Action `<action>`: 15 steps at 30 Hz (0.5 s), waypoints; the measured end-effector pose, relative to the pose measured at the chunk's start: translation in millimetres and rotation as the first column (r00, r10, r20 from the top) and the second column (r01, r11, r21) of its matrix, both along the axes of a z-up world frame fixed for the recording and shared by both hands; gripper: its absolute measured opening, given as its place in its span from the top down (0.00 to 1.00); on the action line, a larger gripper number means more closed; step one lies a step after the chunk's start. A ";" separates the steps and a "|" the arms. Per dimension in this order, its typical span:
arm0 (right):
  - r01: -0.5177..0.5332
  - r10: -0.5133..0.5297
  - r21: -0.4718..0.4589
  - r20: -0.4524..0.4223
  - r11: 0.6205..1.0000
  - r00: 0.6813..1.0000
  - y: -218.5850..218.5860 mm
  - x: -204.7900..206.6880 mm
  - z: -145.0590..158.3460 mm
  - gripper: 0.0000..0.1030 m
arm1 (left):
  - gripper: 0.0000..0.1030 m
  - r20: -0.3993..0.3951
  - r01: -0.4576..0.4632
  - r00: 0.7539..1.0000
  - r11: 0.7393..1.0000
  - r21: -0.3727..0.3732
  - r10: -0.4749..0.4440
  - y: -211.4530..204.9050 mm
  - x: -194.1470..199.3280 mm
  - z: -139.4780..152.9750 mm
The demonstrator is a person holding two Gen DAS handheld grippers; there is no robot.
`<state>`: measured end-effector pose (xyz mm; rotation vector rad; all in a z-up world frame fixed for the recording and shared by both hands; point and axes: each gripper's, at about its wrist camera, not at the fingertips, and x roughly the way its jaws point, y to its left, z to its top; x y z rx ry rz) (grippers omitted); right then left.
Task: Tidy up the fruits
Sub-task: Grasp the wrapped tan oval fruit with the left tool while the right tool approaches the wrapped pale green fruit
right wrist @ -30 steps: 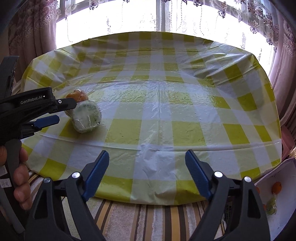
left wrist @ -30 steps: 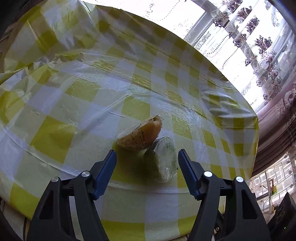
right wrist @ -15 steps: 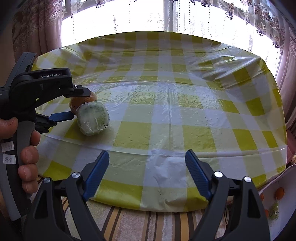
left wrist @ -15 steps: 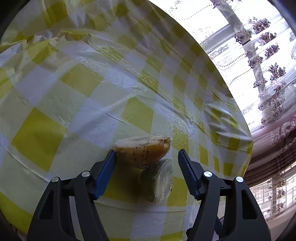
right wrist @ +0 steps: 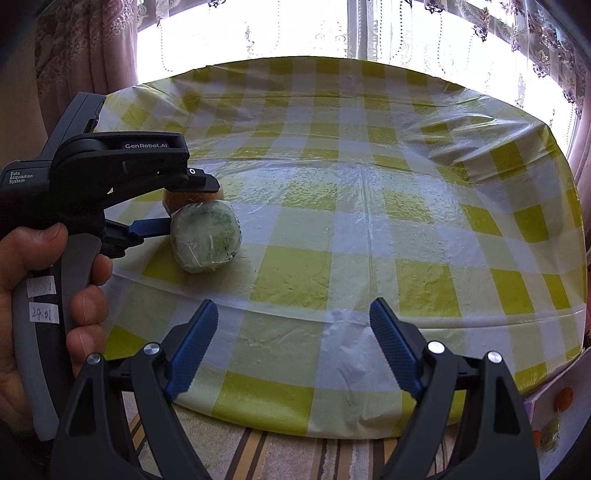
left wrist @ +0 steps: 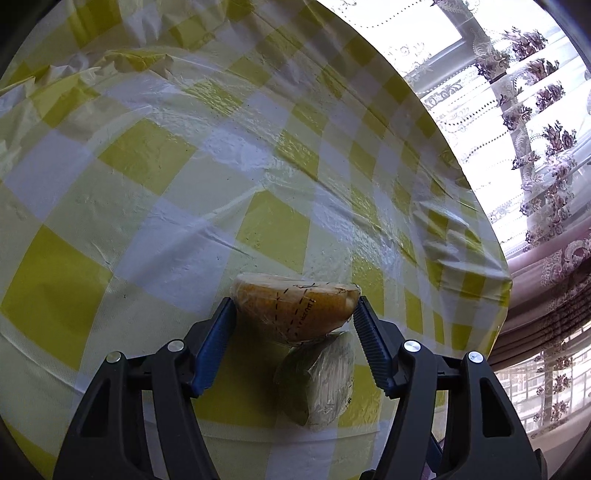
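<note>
The table [right wrist: 369,206] carries a yellow-and-white checked cloth [left wrist: 155,206] under a clear, wrinkled plastic sheet that shines where the light strikes it. Behind the table's far edge a bright window [right wrist: 295,33] runs the full width, hung with sheer lace curtains [left wrist: 524,110] printed with dark floral sprigs. A heavier pinkish patterned curtain [right wrist: 85,48] hangs beyond the table's far left corner. Below the table's near edge lies a striped mat [right wrist: 303,458] in brown, tan and cream bands. Off the table's near right corner sits a pale box [right wrist: 554,413]; its contents are small and blurred, some orange, 1 greenish.
</note>
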<state>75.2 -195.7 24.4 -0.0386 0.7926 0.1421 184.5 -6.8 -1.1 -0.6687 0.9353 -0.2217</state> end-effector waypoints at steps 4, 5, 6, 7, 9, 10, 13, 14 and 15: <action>-0.024 0.024 0.009 -0.005 1.000 1.000 7.9 5.4 0.4 0.18 | 0.41 0.026 0.017 1.000 1.000 0.025 -0.018 -0.4 0.7 1.0; -0.032 0.032 0.011 -0.009 0.999 0.999 10.1 7.3 0.0 0.18 | 0.41 0.031 0.021 0.999 0.999 0.033 -0.022 -0.2 0.5 1.1; -0.039 0.039 0.013 -0.012 0.999 0.999 12.8 9.1 -0.4 0.18 | 0.41 0.037 0.024 0.999 0.999 0.045 -0.026 -0.5 -0.1 1.6; -0.047 0.047 0.014 -0.014 0.999 0.999 15.6 11.0 -0.5 0.18 | 0.41 0.042 0.025 0.999 0.998 0.059 -0.027 -0.6 -0.8 2.3; -0.061 0.061 0.015 -0.022 0.998 0.998 21.1 15.4 -1.4 0.18 | 0.41 0.052 0.019 0.998 0.996 0.093 -0.024 1.4 -2.8 3.8; -0.066 0.066 0.019 -0.025 0.998 0.998 23.5 17.8 -1.6 0.18 | 0.41 0.055 0.012 0.998 0.994 0.108 -0.018 3.7 -4.1 4.5; -0.083 0.083 0.026 -0.034 0.996 0.996 31.6 24.9 -2.5 0.18 | 0.41 0.056 0.011 0.998 0.991 0.131 -0.019 12.4 -7.0 4.8; -0.088 0.089 0.026 -0.035 0.996 0.995 34.5 26.9 -2.6 0.18 | 0.41 0.055 0.013 0.998 0.989 0.147 -0.022 14.3 -8.3 5.4; -0.093 0.094 0.027 -0.035 0.995 0.995 37.4 28.8 -2.4 0.18 | 0.41 0.056 0.012 0.998 0.985 0.170 -0.022 16.1 -10.5 5.9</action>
